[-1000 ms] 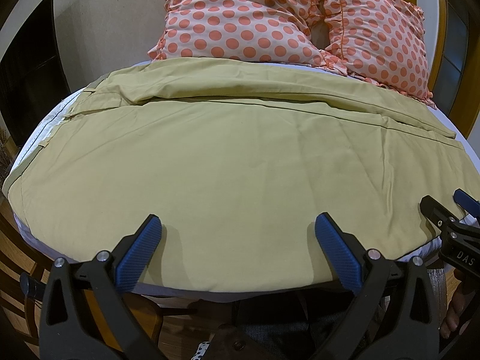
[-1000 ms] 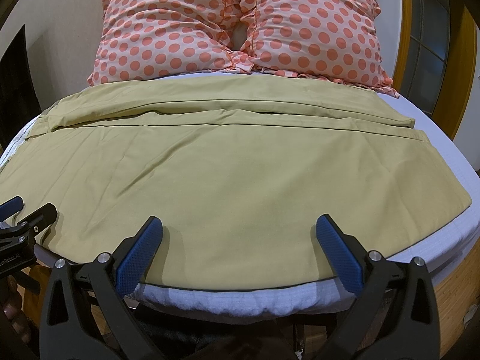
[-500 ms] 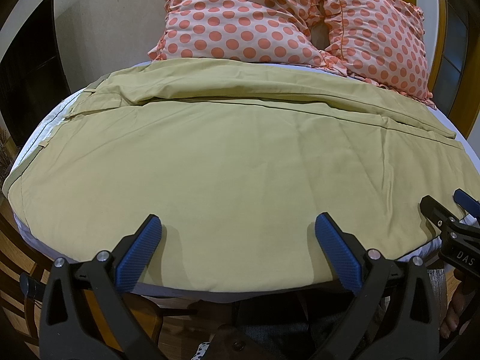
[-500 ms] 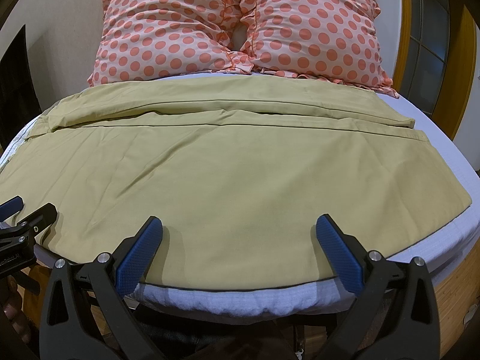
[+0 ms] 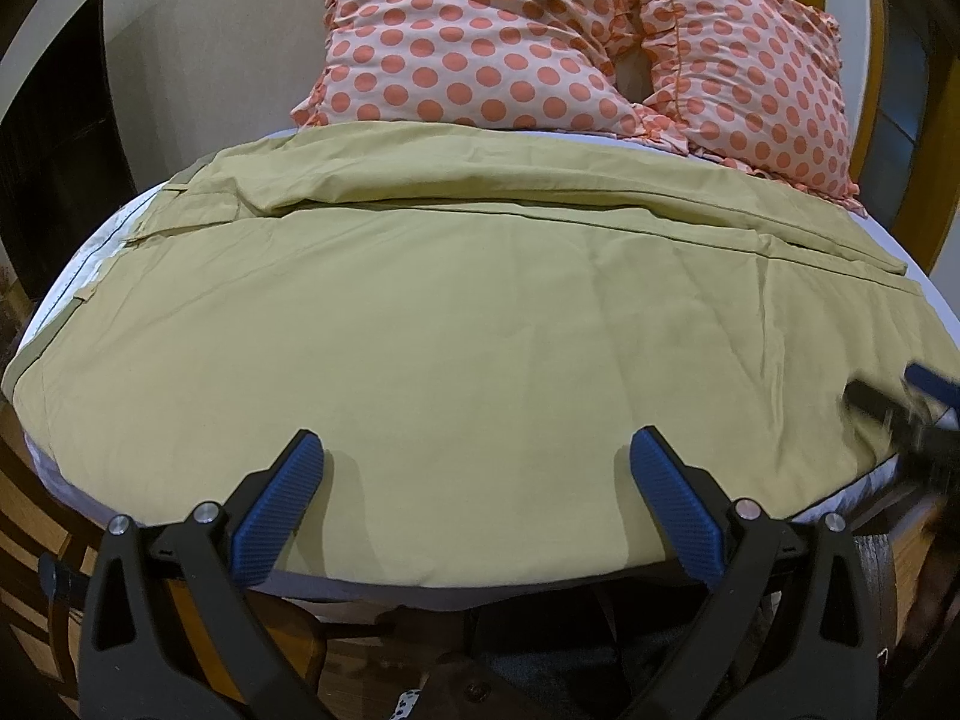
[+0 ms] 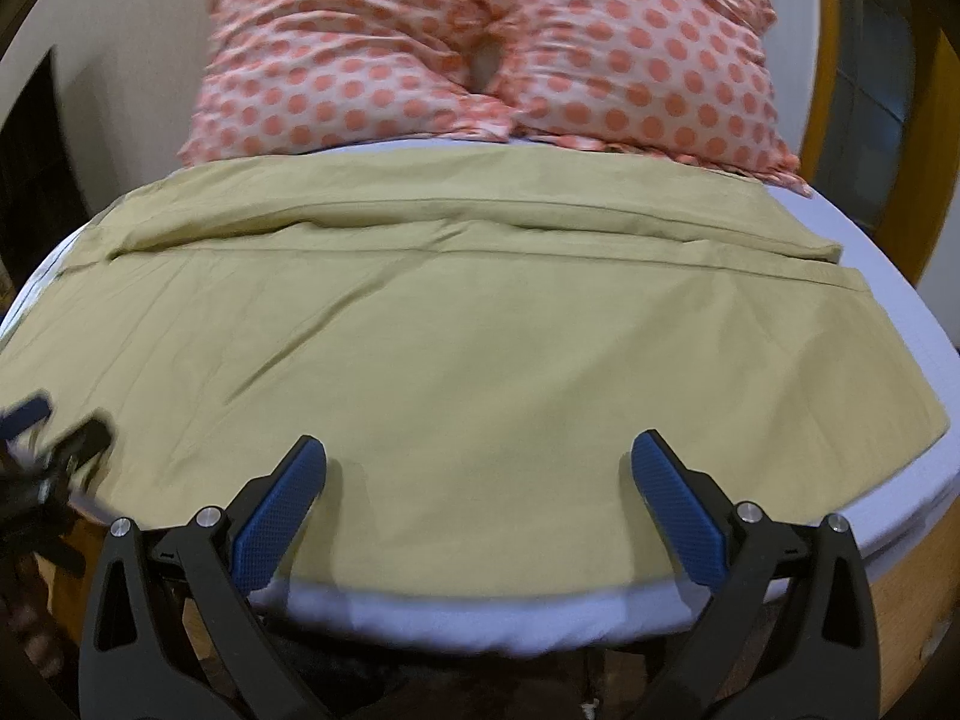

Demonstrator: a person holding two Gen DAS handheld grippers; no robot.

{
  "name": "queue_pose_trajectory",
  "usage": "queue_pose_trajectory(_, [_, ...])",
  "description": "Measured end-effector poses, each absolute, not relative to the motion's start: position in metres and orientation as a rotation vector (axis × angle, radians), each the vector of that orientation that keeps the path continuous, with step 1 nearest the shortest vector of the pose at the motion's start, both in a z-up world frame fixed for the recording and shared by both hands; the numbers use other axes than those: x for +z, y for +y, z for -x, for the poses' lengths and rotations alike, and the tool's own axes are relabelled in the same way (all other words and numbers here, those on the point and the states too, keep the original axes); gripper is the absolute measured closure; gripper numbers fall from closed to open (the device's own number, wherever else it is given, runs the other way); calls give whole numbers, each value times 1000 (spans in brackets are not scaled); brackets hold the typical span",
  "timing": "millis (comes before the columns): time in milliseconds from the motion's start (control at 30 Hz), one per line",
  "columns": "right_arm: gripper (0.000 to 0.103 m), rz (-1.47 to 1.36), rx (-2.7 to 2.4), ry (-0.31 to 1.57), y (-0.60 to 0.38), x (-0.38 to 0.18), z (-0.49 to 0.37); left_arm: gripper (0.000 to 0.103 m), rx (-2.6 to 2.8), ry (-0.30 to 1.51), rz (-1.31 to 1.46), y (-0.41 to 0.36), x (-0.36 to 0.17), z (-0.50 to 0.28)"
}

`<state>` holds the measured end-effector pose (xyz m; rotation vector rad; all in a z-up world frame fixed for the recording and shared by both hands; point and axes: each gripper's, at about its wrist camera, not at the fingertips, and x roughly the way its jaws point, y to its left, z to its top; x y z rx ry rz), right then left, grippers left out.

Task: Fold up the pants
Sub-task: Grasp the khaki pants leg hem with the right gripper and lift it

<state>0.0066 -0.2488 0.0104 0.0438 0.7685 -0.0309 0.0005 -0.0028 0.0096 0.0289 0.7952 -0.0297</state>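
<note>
A bedroom in a home. A bed [image 6: 900, 516] with a pale sheet over its mattress fills both views, and two pillows [image 5: 480, 42] in peach cases with orange dots stand side by side at its head, against a plain cream wall [image 5: 198, 42]. Olive-yellow pants [image 6: 480, 348] lie spread flat across the bed. A wooden frame [image 6: 819, 60] with glass panes stands at the right, and wooden furniture [image 5: 36, 516] shows beside the bed's edge.
</note>
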Motion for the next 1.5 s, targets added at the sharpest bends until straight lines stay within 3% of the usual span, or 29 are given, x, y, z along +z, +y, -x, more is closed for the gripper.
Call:
queue_pose_trajectory(200, [1, -228, -258, 787, -341, 62, -103, 2, -3, 767, 8, 15, 14, -10])
queue_pose_trajectory(233, [5, -252, -291, 807, -352, 63, -118, 2, -13, 755, 23, 18, 17, -12])
queue_pose_trajectory(333, [28, -349, -425, 882, -396, 62, -191, 2, -24, 707, 21, 21, 25, -17])
queue_pose_trajectory(433, [36, -419, -592, 915, -435, 52, -250, 2, -33, 660, -8, 19, 33, -21])
queue_pose_trajectory(767, [37, -484, -856, 953, -482, 8, -342, 2, -61, 631, -49, 19, 34, -39])
queue_pose_trajectory(800, [38, -449, -842, 927, -480, 6, -342, 2, -65, 634, -45, 19, 33, -40])
queue_pose_trajectory(900, [56, -413, -773, 882, -481, 5, -336, 2, -81, 644, -19, 21, 29, -44])
queue_pose_trajectory(967, [82, -408, -740, 855, -480, 6, -328, 2, -102, 651, 8, 23, 29, -45])
queue_pose_trajectory(1067, [96, -498, -675, 803, -497, 6, -313, 2, -138, 658, 51, 26, 30, -47])
queue_pose_trajectory(1267, [99, -809, -390, 578, -532, 21, -238, 2, -151, 621, 154, 46, 40, -35])
queue_pose_trajectory(1500, [99, -937, -125, 441, -502, 31, -44, 2, -97, 533, 176, 72, 57, -21])
